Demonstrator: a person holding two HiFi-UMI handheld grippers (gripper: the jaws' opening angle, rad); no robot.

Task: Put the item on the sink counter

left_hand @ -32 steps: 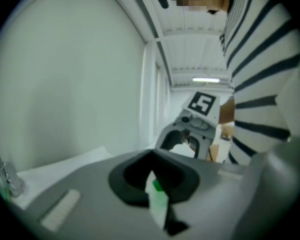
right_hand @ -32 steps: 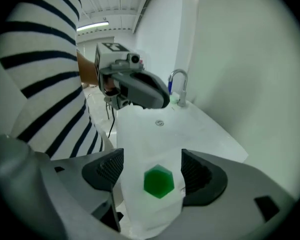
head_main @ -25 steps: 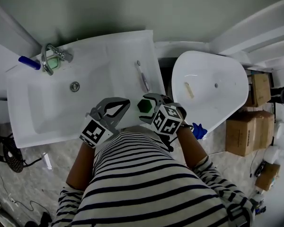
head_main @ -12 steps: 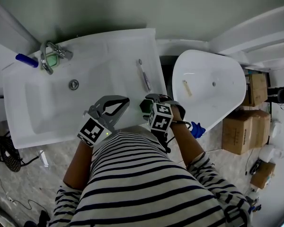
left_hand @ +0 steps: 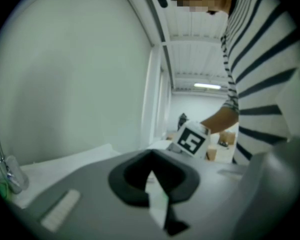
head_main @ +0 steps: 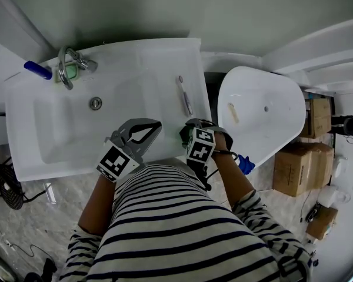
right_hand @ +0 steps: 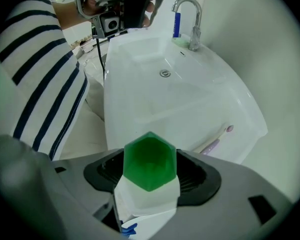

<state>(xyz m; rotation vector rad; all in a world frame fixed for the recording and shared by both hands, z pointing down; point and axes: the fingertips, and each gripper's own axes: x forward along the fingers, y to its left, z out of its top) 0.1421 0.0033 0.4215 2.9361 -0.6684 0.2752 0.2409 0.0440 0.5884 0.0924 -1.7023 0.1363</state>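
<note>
My right gripper [head_main: 185, 134] is shut on a white tube with a green hexagonal cap [right_hand: 149, 161]. In the head view the cap [head_main: 182, 135] peeks out at the front right corner of the white sink counter [head_main: 165, 60]. The tube's body [right_hand: 147, 196] sits between the black pads, cap pointing toward the sink basin [right_hand: 165, 91]. My left gripper [head_main: 154, 125] hovers over the counter's front edge, just left of the right one, its jaws shut with nothing between them. In the left gripper view the jaws [left_hand: 152, 184] fill the lower frame, and the right gripper's marker cube [left_hand: 192, 140] shows beyond.
A toothbrush [head_main: 184, 96] lies on the counter's right ledge. The faucet [head_main: 66, 63], a blue object [head_main: 36, 69] and a green soap [head_main: 70, 72] are at the back left. A white toilet [head_main: 265, 107] stands to the right, cardboard boxes [head_main: 294, 169] beyond it.
The right gripper drew slightly left and closer to the counter's front corner, its cube turning so the green cap is more hidden. The left gripper barely moved.
</note>
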